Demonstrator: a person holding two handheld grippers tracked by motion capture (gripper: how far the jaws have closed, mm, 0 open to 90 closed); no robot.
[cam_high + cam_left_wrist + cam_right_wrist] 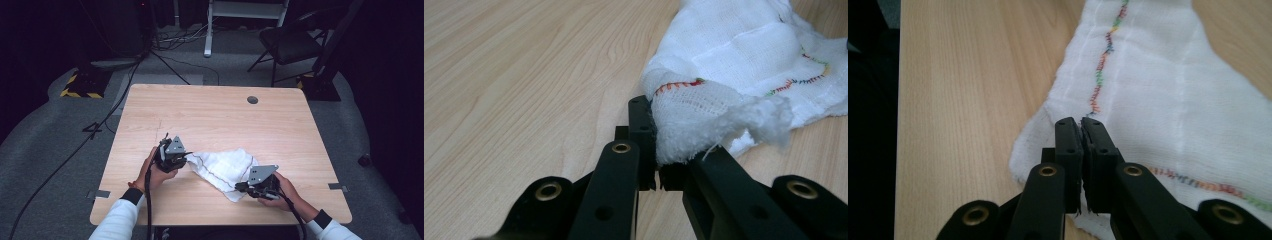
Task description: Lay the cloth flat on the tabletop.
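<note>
Your left gripper (659,150) is clamped on a bunched corner of the white gauze cloth with rainbow-stitched hems (222,167). Your right gripper (1081,142) has its jaws pressed together on the cloth's opposite edge. The cloth lies crumpled between them near the front of the pale wood worktop (215,115). Both grips look secured; spreading or folding remains undone.
</note>
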